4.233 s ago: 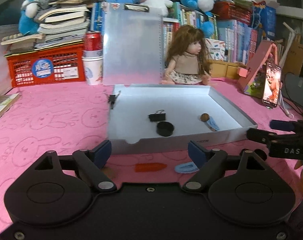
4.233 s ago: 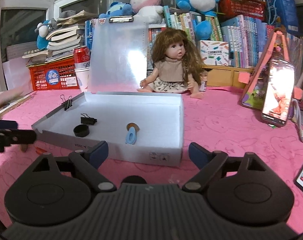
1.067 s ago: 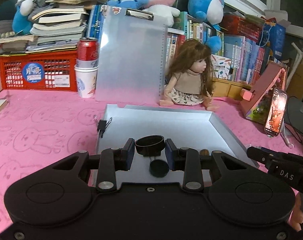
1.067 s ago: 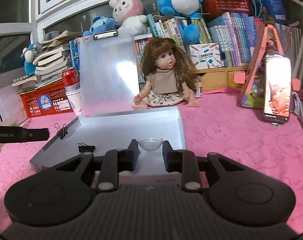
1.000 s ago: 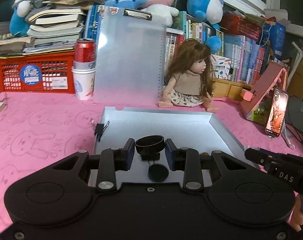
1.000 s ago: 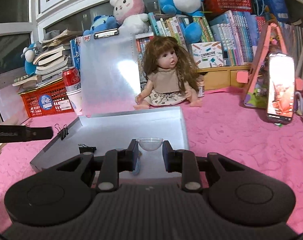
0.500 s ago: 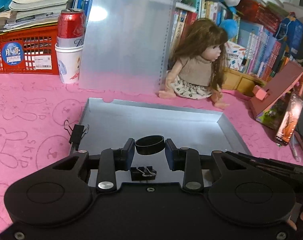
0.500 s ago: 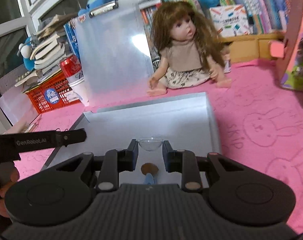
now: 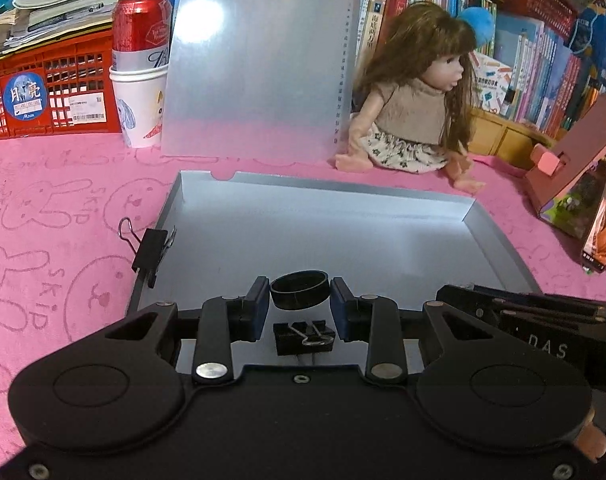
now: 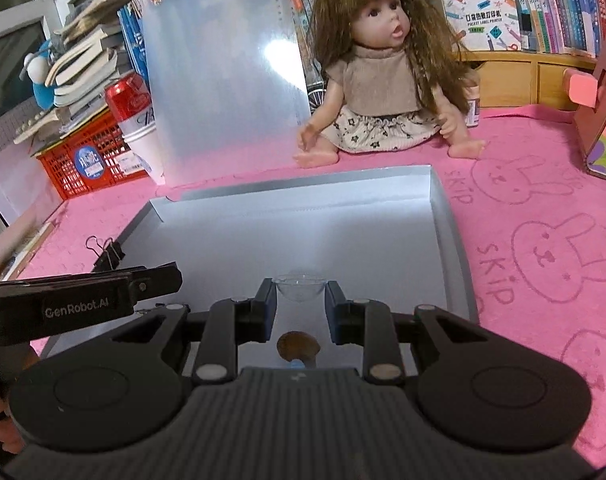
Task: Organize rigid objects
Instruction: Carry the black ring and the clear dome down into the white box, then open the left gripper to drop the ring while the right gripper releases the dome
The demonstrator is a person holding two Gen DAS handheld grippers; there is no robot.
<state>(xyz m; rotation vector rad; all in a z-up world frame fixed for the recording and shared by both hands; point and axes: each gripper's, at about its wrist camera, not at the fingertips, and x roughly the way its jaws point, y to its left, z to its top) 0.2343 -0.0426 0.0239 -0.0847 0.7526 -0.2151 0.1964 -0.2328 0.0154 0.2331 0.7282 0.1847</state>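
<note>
Both my grippers have pushed in over the white tray (image 9: 499, 236) since a second ago. My left gripper (image 9: 300, 305) stays clamped on the black ring (image 9: 300, 295), a binder clip (image 9: 304, 338) lying on the tray floor just below it at 6 o'clock. My right gripper (image 10: 300, 309) pinches the clear dome (image 10: 300, 287) above a brown disc (image 10: 298, 345). At 10 o'clock another binder clip (image 9: 151, 249) grips the tray's wall; farther back at 1 o'clock sits the doll (image 9: 417, 100).

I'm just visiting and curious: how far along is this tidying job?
Partly done: a black binder clip and a brown-capped piece already lie in the white tray. In hand: a black ring (left gripper), a clear dome (right gripper). Left: releasing both.
</note>
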